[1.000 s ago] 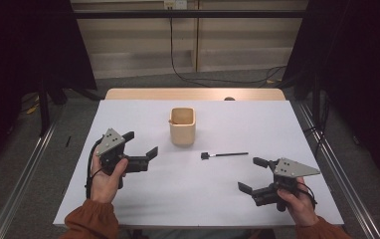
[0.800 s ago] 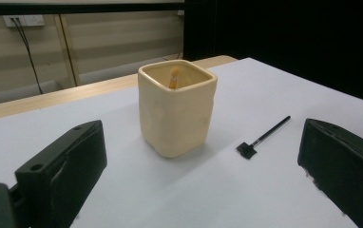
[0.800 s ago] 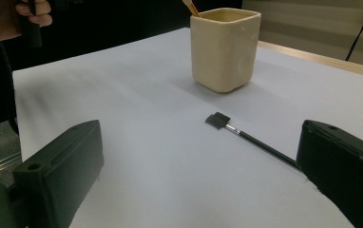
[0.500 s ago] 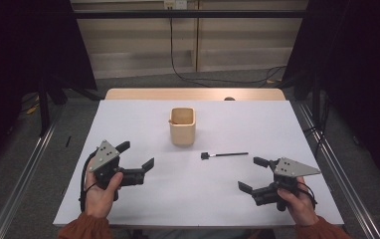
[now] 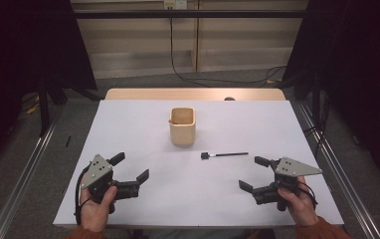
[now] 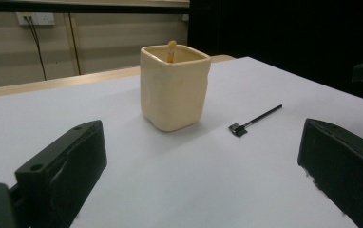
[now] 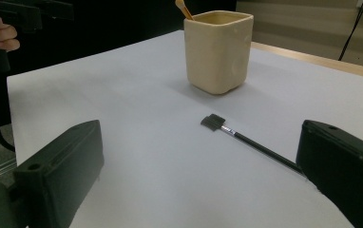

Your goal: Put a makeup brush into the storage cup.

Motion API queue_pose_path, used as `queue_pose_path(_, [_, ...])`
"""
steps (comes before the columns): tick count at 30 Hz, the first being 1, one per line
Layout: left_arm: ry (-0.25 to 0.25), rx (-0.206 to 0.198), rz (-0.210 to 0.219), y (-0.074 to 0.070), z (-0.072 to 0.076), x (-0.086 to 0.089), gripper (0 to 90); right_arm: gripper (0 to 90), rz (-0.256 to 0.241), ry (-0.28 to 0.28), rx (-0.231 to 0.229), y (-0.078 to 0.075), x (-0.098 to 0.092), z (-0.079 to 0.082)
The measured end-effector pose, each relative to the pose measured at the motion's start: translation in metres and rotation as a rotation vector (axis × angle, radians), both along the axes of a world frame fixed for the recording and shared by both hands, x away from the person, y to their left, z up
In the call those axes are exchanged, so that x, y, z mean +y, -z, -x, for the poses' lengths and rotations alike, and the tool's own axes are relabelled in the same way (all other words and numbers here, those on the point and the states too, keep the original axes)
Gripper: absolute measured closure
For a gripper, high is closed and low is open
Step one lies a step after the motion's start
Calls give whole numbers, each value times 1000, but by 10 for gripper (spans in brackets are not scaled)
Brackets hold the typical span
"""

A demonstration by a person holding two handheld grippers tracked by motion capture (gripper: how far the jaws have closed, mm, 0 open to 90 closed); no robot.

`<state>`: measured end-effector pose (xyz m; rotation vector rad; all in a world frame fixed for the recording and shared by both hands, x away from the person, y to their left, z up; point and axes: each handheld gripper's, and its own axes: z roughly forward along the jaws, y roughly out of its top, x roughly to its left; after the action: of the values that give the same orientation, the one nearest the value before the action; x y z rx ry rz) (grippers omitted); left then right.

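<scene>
One black brush (image 5: 225,155) lies just beyond the right claw (image 5: 255,173).

The left tool (image 5: 131,167) sits low over the near left part of the bench (image 5: 128,124), gripped from below by the person's left hand (image 5: 96,209), its jaws spread wide and pointing toward the middle. The right tool (image 5: 254,173) is held at the near right by the right hand (image 5: 297,204), its jaws likewise wide apart and aimed leftward and a little away. Both forearms enter from the bottom edge in rust-coloured sleeves. Neither tool holds anything.
</scene>
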<state>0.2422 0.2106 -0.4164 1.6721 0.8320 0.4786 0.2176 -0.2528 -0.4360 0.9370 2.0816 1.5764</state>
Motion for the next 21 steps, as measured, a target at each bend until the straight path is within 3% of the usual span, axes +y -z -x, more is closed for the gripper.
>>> queue_pose_path(21, [18, 5, -7, 4, 3, -2, 22, 8, -4, 5, -5, -2, -3, 0])
